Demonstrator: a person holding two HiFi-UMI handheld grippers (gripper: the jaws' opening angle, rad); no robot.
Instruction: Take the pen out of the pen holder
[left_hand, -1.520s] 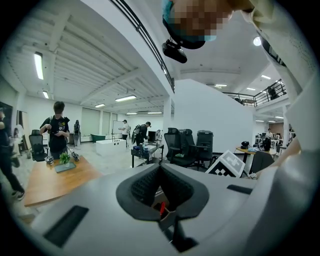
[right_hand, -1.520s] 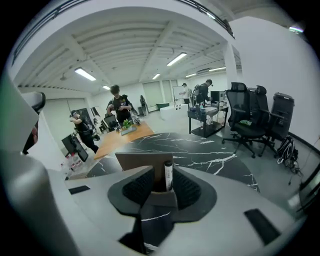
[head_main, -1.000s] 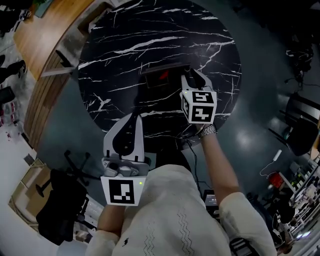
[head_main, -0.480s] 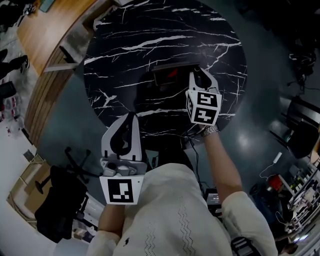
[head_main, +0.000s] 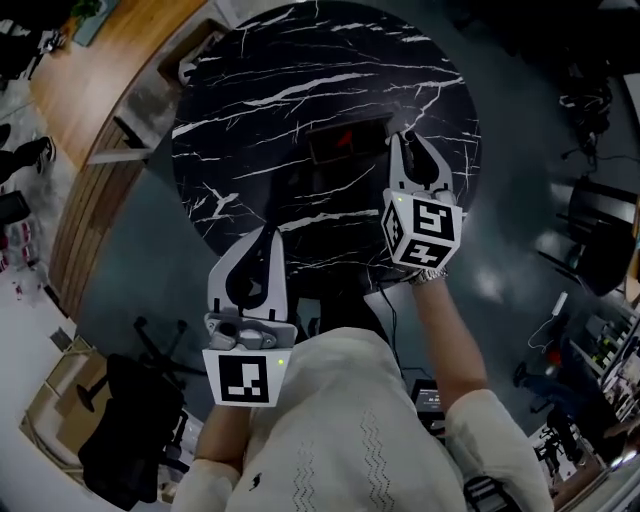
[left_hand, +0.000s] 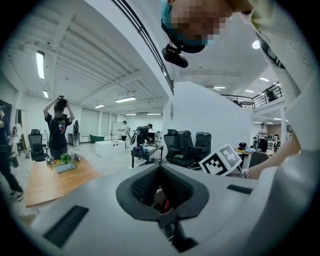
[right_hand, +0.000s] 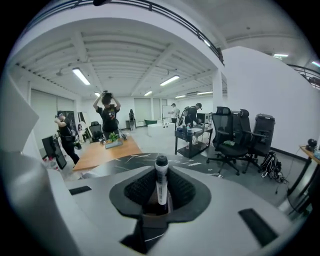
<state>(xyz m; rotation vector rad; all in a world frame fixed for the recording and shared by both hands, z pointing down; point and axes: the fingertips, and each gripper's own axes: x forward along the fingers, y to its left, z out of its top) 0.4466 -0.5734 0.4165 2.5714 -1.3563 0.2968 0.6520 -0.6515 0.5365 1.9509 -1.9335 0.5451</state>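
Right gripper view shows the pen (right_hand: 160, 185) clamped between the jaws of the right gripper (head_main: 405, 142), which are closed on its white barrel. Its long axis stands close to upright, with the black cap at the top. The lower end is hidden behind the jaws, so I cannot tell whether it is clear of the pen holder (head_main: 343, 145). Head view puts this gripper over the round black marble table (head_main: 260, 90), its tips just right of the dark holder, where something red shows inside. The left gripper (head_main: 266, 234) hangs at the near edge of the table, well apart from the holder, jaws pressed together with nothing between them.

The step in hand looks like the lift-out. To do it well, I would draw the pen straight up along its own axis with a steady squeeze. I would move sideways only once the lower end is plainly above the rim. A tilt or an early sideways pull could drag or tip the holder, which nothing steadies.
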